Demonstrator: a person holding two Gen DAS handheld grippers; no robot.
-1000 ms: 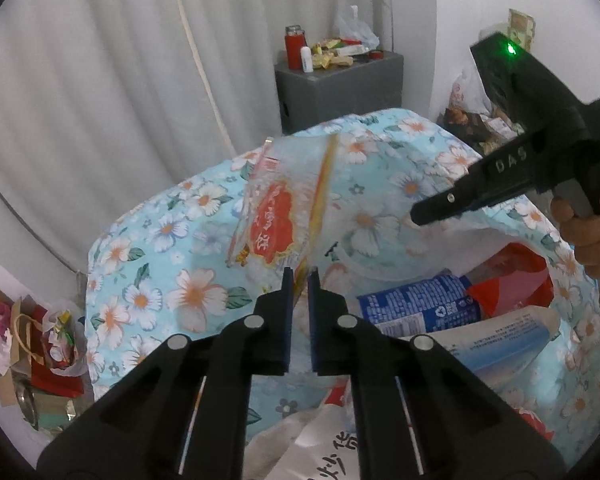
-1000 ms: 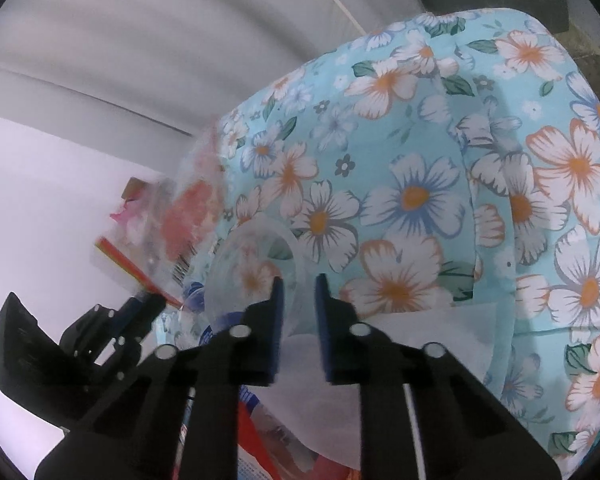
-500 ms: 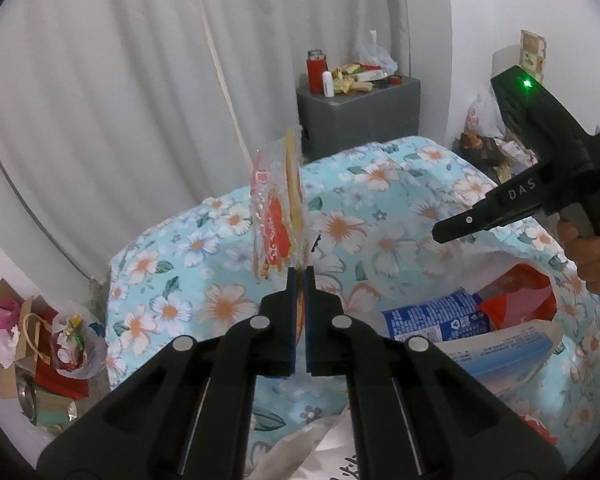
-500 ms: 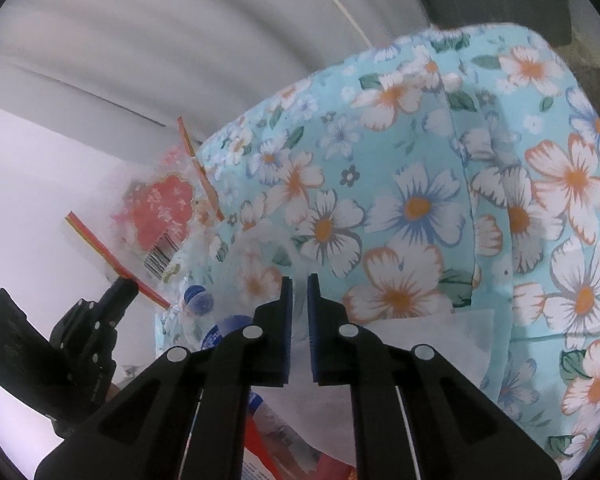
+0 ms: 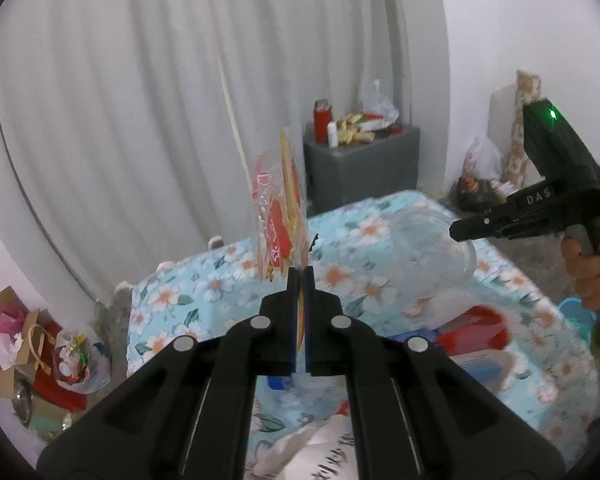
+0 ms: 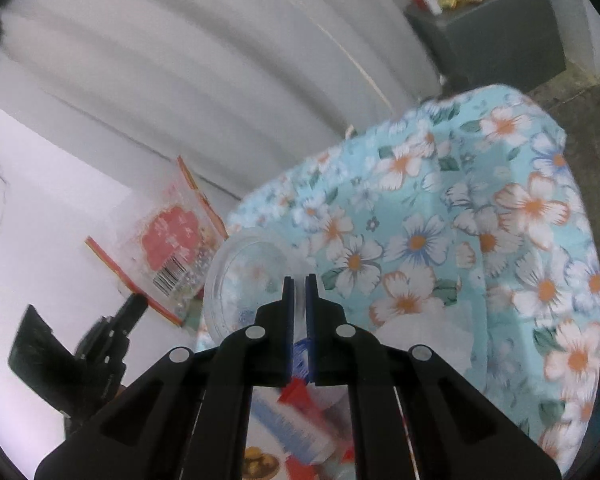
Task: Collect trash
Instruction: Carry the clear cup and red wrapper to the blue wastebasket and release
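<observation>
At the far left, a heap of paper scraps and bags (image 5: 40, 344) lies on the floor under the curtain (image 5: 140, 100). Nearer the middle, the left gripper (image 5: 299, 276) has gone from slightly parted to pinched tight on the bottom edge of a clear wrapper (image 5: 278, 216) with red print, and it has lifted: the wrapper, which a second ago lay against the flowered cloth (image 5: 220, 292), now stands upright, clear above it. To the right, the right gripper (image 6: 299, 282) has likewise narrowed onto the rim of a clear cup (image 6: 240, 280) and raised it off the litter. Below both, cartons and packets (image 5: 472, 336) still lie on the cloth. Both pieces look ready to carry off to wherever the trash goes, though no bin shows plainly, and more remains to be picked up.
</observation>
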